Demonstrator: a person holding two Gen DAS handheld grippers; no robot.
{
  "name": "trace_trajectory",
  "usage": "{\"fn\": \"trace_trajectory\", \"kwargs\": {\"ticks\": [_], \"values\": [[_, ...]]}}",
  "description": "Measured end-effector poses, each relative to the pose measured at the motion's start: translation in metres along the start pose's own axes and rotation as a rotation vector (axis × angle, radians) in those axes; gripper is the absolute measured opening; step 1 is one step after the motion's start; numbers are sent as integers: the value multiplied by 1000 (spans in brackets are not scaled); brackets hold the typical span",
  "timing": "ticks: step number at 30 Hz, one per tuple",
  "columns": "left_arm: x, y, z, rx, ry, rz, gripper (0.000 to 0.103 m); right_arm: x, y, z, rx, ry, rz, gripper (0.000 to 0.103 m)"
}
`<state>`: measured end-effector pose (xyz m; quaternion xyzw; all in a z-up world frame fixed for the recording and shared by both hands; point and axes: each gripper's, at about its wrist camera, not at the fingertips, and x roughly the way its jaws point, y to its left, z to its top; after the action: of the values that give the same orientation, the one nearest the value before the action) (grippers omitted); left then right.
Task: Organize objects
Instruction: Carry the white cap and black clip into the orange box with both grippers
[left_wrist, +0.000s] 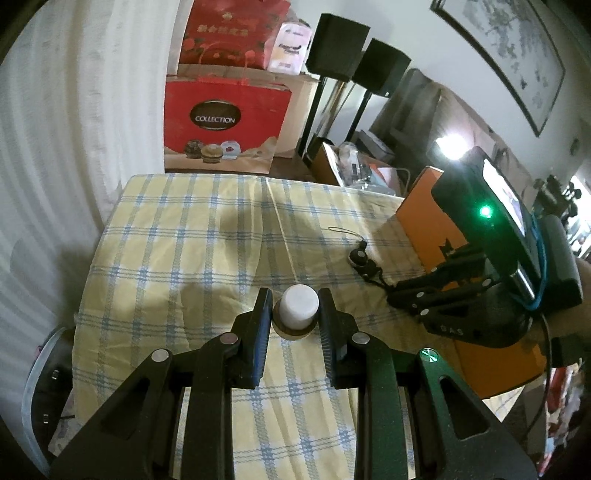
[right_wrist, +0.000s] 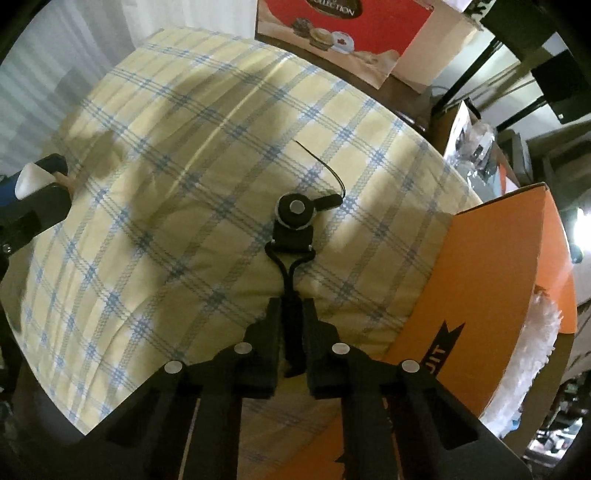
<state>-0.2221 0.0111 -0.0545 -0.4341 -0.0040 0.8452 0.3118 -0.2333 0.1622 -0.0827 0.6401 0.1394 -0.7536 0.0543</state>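
Note:
A small bottle with a white cap (left_wrist: 299, 308) and a brown body stands between the fingers of my left gripper (left_wrist: 295, 295), which is shut on it just above the checked cloth (left_wrist: 177, 243). A black lanyard with a round clip (right_wrist: 295, 212) lies on the cloth to the right. Pointing steeply down, my right gripper (right_wrist: 293, 302) is shut on the lanyard's cord, which runs up between its pads. The left wrist view shows the right gripper (left_wrist: 397, 291) at the lanyard's (left_wrist: 358, 256) near end. The bottle's cap (right_wrist: 31, 181) shows at the left edge of the right wrist view.
An open orange box (right_wrist: 491, 295) with white padding inside sits at the table's right edge, beside my right gripper. Behind the table stand a red gift bag (left_wrist: 225, 118), cartons and two black speakers on stands (left_wrist: 340, 44). White curtain hangs to the left.

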Motion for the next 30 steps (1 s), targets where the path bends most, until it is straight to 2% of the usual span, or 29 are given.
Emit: {"fn": "trace_trajectory", "kwargs": {"ticks": [5,9,14,24,30], "values": [[-5,-6,-1,8,-3,-1,23,-10,-5,-3,58,-55,61,9],[-12,-12,1,18,-13,1,23,-29,-14,-9,133,-130,139,9],[-23,-22,6,26,-28,-3,23,-62,-19,-18,191,-239,196,9],[-54,-64,16,68,-69,-54,23,-130,-32,-46,235,-404,224,9],[-68,-103,20,122,-91,-86,23,-162,-44,-73,262,-460,212,9]]}}
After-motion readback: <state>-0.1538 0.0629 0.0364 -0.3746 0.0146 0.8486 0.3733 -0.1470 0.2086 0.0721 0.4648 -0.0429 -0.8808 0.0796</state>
